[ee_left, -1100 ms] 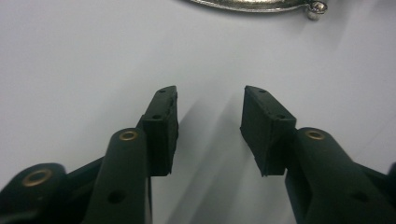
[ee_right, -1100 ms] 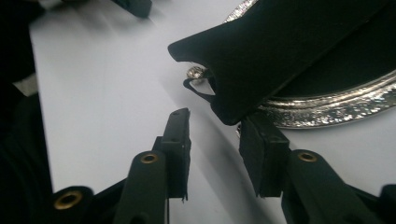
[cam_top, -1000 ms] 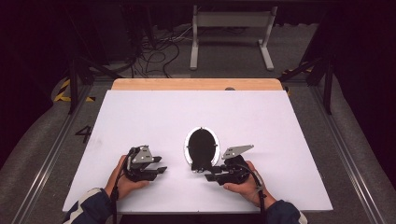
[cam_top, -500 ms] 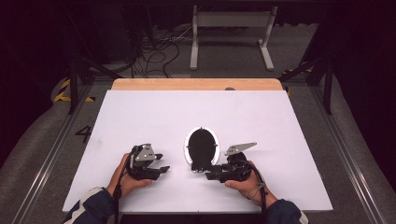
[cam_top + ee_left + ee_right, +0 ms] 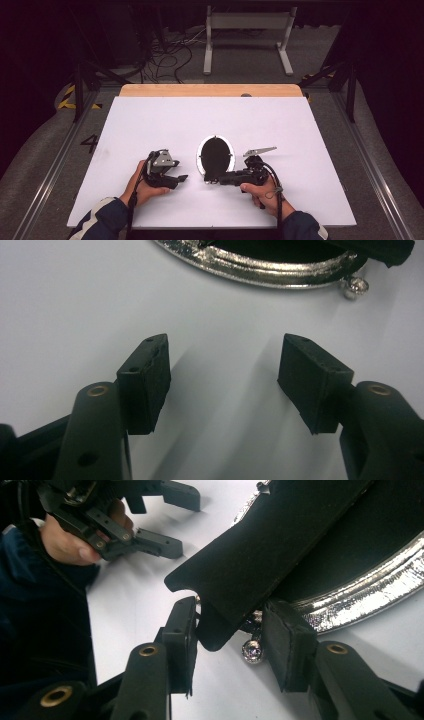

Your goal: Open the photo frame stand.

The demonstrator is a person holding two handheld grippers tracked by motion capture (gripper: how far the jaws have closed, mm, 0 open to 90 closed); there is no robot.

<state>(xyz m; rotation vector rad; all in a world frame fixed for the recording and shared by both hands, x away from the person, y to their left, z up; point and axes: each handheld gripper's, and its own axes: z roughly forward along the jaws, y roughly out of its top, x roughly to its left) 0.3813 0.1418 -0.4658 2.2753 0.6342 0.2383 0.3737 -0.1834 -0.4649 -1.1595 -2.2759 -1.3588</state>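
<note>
An oval mirror (image 5: 216,157) with a shiny silver rim lay flat on the white worktop (image 5: 150,120), its dark face up, near the worktop's front edge and roughly midway between the two hands.

The right tool (image 5: 214,179) reached in from the mirror's right, its tips at the mirror's near end. In the right gripper view a flat black stand flap (image 5: 260,555), hinged to the mirror's back, rose out over the rim, and its lower tip sat between the two jaws, beside a small silver knob (image 5: 251,650) on the frame. The left pad (image 5: 186,630) seemed to touch the flap, while the other pad stood off it against the rim; whether the tool truly clenched the flap I could not tell.

The left tool (image 5: 181,178) lay just left of the mirror, apart from it. Its jaws had just been opening and stood released, with bare worktop between the pads (image 5: 150,375) and the mirror's rim (image 5: 260,270) beyond them.
</note>
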